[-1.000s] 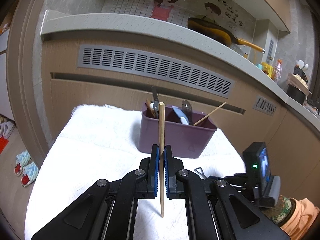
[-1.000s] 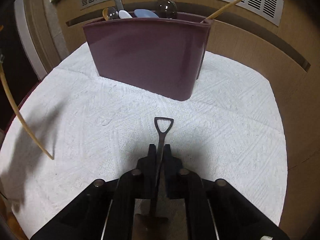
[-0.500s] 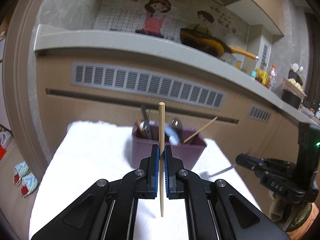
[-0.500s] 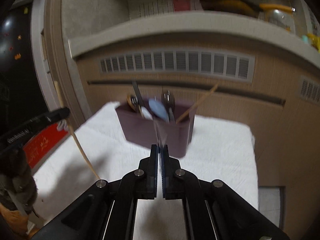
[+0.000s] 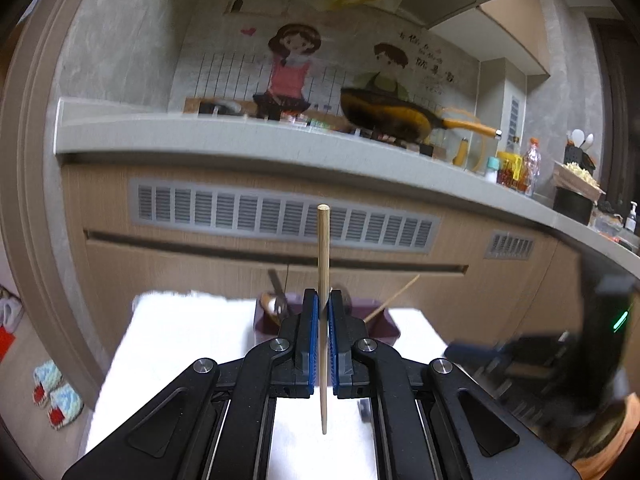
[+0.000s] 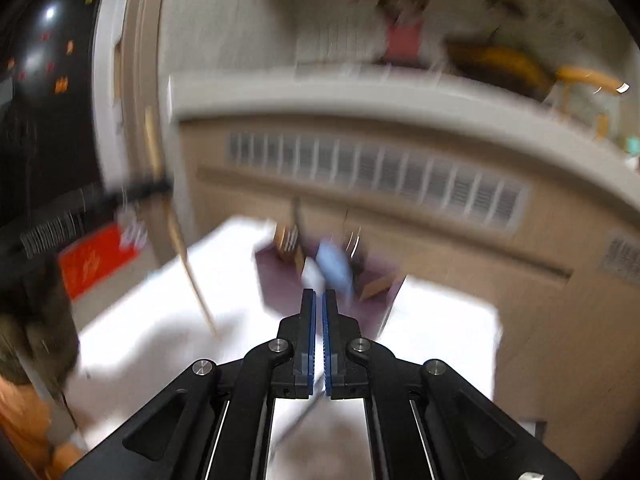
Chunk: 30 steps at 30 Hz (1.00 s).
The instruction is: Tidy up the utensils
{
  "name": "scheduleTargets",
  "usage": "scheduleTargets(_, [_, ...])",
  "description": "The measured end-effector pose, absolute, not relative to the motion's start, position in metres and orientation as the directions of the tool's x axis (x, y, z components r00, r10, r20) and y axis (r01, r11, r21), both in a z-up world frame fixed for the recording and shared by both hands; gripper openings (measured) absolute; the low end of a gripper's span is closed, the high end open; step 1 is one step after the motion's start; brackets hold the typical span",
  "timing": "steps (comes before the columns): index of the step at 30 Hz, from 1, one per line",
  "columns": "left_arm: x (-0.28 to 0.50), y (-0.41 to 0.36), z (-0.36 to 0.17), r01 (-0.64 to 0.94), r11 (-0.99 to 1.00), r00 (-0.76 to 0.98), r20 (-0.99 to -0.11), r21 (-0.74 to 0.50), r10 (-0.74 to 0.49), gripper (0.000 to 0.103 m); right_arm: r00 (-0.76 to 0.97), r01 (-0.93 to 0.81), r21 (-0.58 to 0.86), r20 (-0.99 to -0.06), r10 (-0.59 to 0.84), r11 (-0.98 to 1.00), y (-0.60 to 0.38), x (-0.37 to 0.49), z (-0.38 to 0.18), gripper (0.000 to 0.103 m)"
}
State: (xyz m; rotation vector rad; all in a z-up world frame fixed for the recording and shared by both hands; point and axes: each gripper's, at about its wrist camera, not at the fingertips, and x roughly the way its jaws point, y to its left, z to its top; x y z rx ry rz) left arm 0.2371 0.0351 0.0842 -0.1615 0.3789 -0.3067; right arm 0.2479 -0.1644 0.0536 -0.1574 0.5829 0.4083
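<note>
2 grippers, both loaded — left gripper [image 5: 323,312] clamps a chopstick [image 5: 323,264] upright, right gripper [image 6: 318,312] is pinched on a thin metal utensil [image 6: 300,416]. Purple holder [image 5: 384,326] sits at 12 o'clock, already crowded — either piece could snag going in.

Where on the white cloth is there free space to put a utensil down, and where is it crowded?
The white cloth is bare to the left of the purple holder and in front of it, toward the camera. A smaller bare strip lies right of the holder. Inside the holder it is crowded with utensils, including a leaning chopstick.
</note>
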Motion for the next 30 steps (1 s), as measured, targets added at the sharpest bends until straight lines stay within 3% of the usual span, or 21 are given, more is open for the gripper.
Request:
scheduleTargets(2, [0.239,0.036,0.074,0.249,0.944,0.878,-0.360,-0.216,-0.314,0.005,0.696,-0.390,-0.002,-0.655,0.294,0.921,-0.157,0.260,0.015,0.032])
scheduleTargets(4, [0.240,0.037,0.064,0.234,0.948,0.876,-0.376,-0.213,-0.301,0.005,0.673,-0.317,0.008,-0.702,0.231,0.948,-0.153,0.271,-0.019,0.046])
scheduleTargets(5, [0.241,0.038,0.059,0.228,0.951,0.876,-0.383,-0.211,-0.294,0.005,0.668,-0.268,0.000,-0.720,0.186,0.963,-0.151,0.278,-0.035,0.048])
scheduleTargets(11, [0.242,0.045,0.031,0.196,0.963,0.875,-0.409,-0.186,-0.257,0.005,0.592,-0.051,0.066,-0.802,0.084,0.997,-0.152,0.321,-0.092,0.048])
scheduleTargets(19, [0.246,0.057,0.011,0.181,0.954,0.864,-0.424,-0.240,-0.270,0.005,0.580,-0.031,-0.019,-0.814,0.003,0.999,-0.129,0.335,-0.098,0.051])
scheduleTargets(21, [0.244,0.058,0.011,0.178,0.954,0.865,-0.423,-0.241,-0.269,0.005,0.579,-0.051,-0.014,-0.815,0.018,0.999,-0.127,0.335,-0.097,0.029])
scheduleTargets(30, [0.233,0.057,0.016,0.196,0.952,0.864,-0.417,-0.235,-0.281,0.005,0.685,-0.174,0.035,-0.714,0.147,0.984,-0.136,0.279,-0.043,0.029])
